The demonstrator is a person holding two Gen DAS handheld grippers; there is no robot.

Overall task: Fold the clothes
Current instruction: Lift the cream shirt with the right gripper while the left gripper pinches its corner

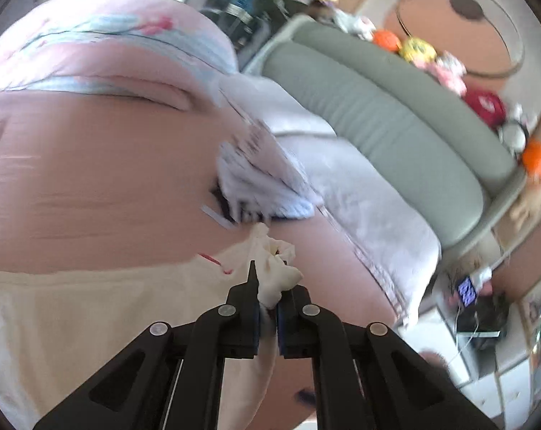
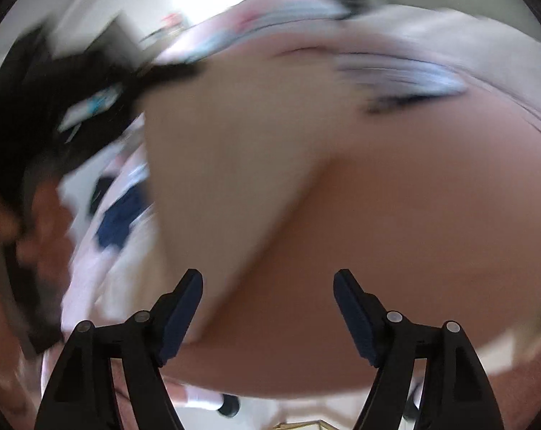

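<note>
- A cream garment (image 1: 101, 308) is seen spread across a pink bed (image 1: 101, 186), one bunched corner pinched between the pressed-together fingers of the left gripper (image 1: 268, 310), which is held above the bedding.
- The rest of the cream garment is draped from that pinch toward the lower left, partly resting on the bed (how much of it is lifted cannot be told).
- The right gripper (image 2: 268, 317) is shown spread wide and empty over the pink bed, with nothing between its blue pads (image 2: 356, 317); the cream garment (image 2: 213, 165) is glimpsed ahead of it, heavily blurred.
- A folded striped cloth (image 1: 263, 186) is left lying just beyond the pinched corner, beside a white quilt (image 1: 363, 193) and a grey-green headboard (image 1: 385, 118).
- The fold is judged barely begun, since only one corner is held.
- Risks are noted: the thin bunch could be pulled from the left grip if it is tugged hard, and the garment could be dragged askew or into the striped cloth while its other end is left unheld.
- A mistimed grab by the empty right gripper (the view is badly smeared) could catch the sheet instead of the cloth.
</note>
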